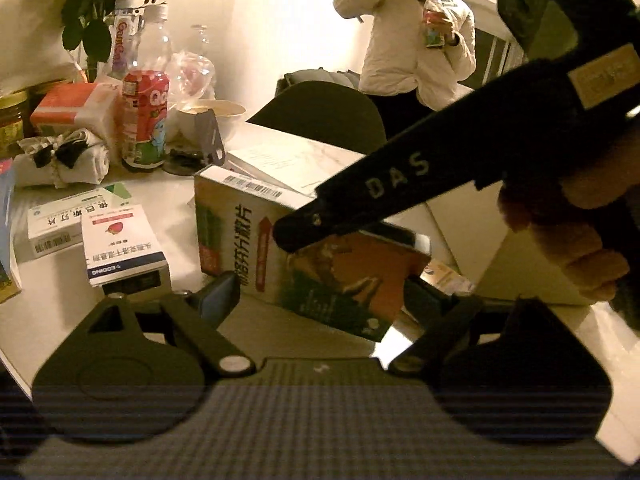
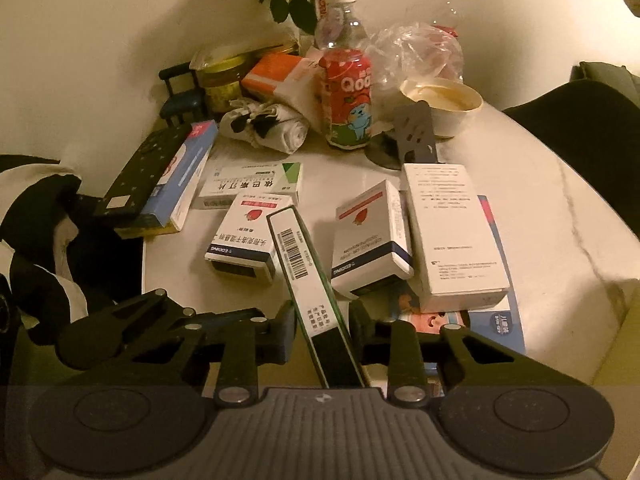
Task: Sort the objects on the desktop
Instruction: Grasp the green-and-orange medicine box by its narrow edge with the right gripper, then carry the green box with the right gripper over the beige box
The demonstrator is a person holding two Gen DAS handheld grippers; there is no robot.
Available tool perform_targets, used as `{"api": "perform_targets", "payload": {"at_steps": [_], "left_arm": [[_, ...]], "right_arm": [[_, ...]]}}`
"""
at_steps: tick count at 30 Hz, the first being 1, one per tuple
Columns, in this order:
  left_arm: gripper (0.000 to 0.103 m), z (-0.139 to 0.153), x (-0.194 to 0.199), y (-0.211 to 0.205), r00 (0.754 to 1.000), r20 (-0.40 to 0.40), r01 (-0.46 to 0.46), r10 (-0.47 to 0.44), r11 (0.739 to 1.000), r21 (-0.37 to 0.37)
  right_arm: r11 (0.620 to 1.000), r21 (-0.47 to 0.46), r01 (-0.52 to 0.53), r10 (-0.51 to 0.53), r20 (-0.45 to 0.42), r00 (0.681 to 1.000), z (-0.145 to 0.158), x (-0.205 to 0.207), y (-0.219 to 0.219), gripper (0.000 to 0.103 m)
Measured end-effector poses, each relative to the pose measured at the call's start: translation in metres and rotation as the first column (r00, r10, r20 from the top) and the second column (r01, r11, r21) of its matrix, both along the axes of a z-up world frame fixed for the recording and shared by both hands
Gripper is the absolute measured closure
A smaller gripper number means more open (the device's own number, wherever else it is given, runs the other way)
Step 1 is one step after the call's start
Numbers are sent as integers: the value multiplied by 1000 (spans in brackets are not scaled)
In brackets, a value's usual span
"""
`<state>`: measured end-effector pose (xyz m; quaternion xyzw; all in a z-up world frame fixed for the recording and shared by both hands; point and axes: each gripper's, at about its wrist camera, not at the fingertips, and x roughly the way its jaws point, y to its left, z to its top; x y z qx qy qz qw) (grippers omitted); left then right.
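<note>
Clutter covers the surface (image 2: 540, 200). Going left to right in the right wrist view: a blue box (image 2: 180, 184) lies far left of the right tongs (image 2: 320, 334), with the left tongs' dark finger over it, then two white boxes (image 2: 244, 236) ahead and slightly left, and a red bottle (image 2: 348, 100) well beyond them. The green box (image 2: 308, 276) stands on its narrow edge between the right tongs' fingers, its long axis running away from the camera and leaning a little left. The fingers are narrow and appear to press both its broad faces, so it looks gripped. Right of it lie another white box (image 2: 372, 240) and a tall white carton (image 2: 452, 236).

In the left wrist view, the left tongs (image 1: 320, 300) stand wide and hold nothing; the same green box (image 1: 260, 240) sits between and just ahead of their fingers, untouched, with the right tongs (image 1: 304, 228) reaching in from the right onto it. Its broad face fronts the left tongs.

The right hand (image 1: 568, 240) is the one in charge; the coming move likely turns on lifting the box clear along its upright axis without knocking the neighbouring boxes on either side.
</note>
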<state>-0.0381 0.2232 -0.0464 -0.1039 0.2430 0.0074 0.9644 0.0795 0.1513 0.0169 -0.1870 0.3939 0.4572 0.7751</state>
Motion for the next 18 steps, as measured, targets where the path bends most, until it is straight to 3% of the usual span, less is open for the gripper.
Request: {"api": "perform_targets", "payload": {"at_steps": [18], "left_arm": [[12,8,-4,-21,998,10,57,-57,997,44]], "right_arm": [[989,124,80,-88,60,994,49,-8,-44,82]]}}
